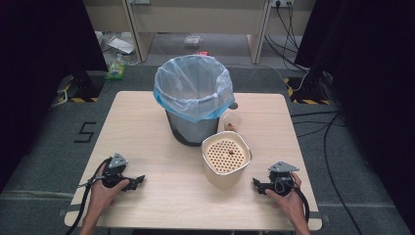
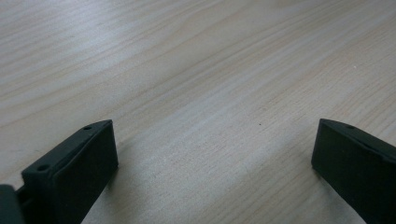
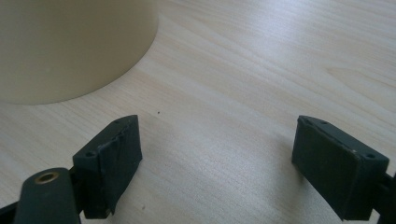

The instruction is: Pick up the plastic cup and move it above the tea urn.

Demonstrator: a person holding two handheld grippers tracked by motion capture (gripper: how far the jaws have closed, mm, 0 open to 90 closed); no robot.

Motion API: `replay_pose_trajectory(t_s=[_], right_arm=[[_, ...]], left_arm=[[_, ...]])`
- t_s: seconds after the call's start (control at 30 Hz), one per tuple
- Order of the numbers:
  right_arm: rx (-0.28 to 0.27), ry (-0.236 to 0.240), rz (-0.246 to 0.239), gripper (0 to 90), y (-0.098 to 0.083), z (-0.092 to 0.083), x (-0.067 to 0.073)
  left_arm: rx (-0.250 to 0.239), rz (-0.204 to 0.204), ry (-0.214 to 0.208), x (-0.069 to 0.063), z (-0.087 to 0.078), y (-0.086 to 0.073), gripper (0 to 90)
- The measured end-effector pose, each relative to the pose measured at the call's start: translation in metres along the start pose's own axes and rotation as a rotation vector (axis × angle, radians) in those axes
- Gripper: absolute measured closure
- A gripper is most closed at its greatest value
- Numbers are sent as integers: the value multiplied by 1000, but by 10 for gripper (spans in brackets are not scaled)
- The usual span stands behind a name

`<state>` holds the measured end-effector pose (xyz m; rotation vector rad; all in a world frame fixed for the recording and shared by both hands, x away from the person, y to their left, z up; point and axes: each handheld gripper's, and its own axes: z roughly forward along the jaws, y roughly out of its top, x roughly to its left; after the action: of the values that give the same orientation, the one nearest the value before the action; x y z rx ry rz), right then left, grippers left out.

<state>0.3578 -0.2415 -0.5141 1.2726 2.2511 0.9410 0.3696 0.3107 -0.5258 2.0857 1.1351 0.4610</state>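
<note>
A cream container (image 1: 226,159) with a perforated top stands mid-table, in front of a dark bin (image 1: 194,100) lined with a clear and blue bag. A small translucent cup (image 1: 231,121) sits between them. My left gripper (image 1: 139,180) rests low on the table at the front left, jaws wide apart over bare wood (image 2: 215,140). At the front right lies my right gripper (image 1: 255,183), open and empty, just right of the container. The container's cream wall (image 3: 70,46) fills the upper left of the right gripper view, beyond the jaws (image 3: 217,154).
The light wooden table (image 1: 147,127) has bare wood on the left side and along the front edge. Black curtains hang on both sides. Cables, striped floor tape and clutter lie on the grey floor beyond the far edge.
</note>
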Motion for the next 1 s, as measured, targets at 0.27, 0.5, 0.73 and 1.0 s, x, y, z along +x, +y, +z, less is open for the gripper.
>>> replay_pose_trajectory(t_s=[0.27,0.5,0.73,1.0], right_arm=[[-17,-23,10,167,0,-4,-2],[-43,-34,17,220,10,-18,-6],[-83,-52,55,289,31,-38,-10],[-122,-60,75,320,64,-47,-16]], left_arm=[[0,-1,0,0,0,0,0],[0,0,0,0,0,0,0],[0,0,0,0,0,0,0],[0,0,0,0,0,0,0]])
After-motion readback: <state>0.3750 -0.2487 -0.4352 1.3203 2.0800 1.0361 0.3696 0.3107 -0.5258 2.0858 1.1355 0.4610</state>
